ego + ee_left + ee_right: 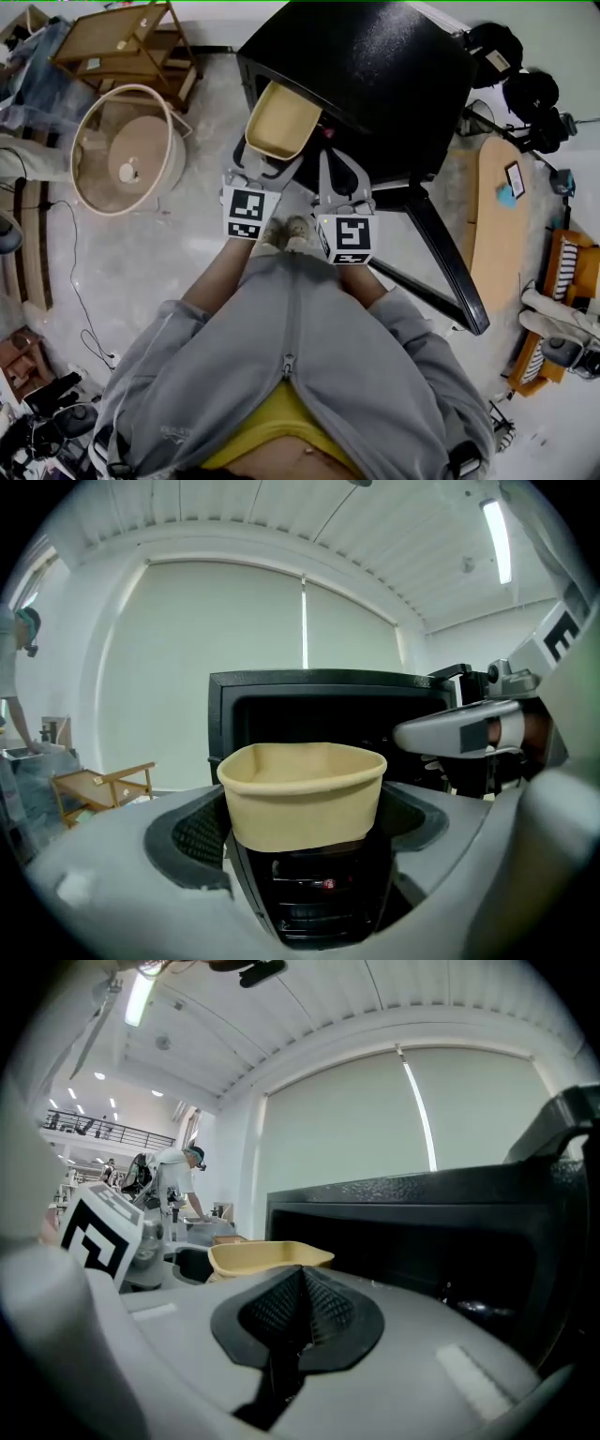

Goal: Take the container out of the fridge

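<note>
The left gripper [261, 167] had its jaws spread around the tan container [305, 794], one ribbed pad pressed against each side wall just under the rim. That grip kept the open tub upright and level, which suits carrying it whether or not anything was inside; its contents could not be seen. The container sat just in front of the fridge [375, 66], at the left end of the dark opening, and seemed clear of the cavity or barely at its mouth, so the removal looked nearly done.

The right gripper [298, 1312] was closed, its two pads meeting with nothing between them. It hung before the fridge opening, right of the container, and probably had no job beyond staying out of the way.

The fridge door [441, 253] stood swung open toward the person at the fridge's right. It was the nearest thing the right gripper could strike on the way back; the container's own path looked free.

Left of the fridge stood a round wooden tub [127, 150] and, farther back, a wooden rack [122, 42]. A wooden board [495, 216] lay to the fridge's right.
</note>
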### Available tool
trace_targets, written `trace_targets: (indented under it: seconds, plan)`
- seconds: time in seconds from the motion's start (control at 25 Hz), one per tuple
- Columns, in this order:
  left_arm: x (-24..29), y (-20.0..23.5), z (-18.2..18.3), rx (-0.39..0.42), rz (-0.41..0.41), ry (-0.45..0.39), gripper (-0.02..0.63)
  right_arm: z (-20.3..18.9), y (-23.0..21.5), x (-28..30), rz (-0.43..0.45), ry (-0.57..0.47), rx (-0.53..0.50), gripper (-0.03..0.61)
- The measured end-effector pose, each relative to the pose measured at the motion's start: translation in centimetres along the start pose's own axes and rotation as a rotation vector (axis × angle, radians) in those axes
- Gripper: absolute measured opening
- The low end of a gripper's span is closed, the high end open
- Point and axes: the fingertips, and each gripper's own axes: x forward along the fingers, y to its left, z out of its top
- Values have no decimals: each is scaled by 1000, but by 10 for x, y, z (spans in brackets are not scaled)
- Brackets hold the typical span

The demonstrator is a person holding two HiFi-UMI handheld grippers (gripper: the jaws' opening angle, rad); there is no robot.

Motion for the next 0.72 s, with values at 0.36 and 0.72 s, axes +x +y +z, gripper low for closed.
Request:
trace_targets:
  seconds: [0.36,0.72]
  plan:
    - [-79,18,11,-34,140,-37,489,17,43,8,141,-42,-27,0]
    - [-142,75,42,-34,392,-78,489,42,76,19,220,-67,-43,0]
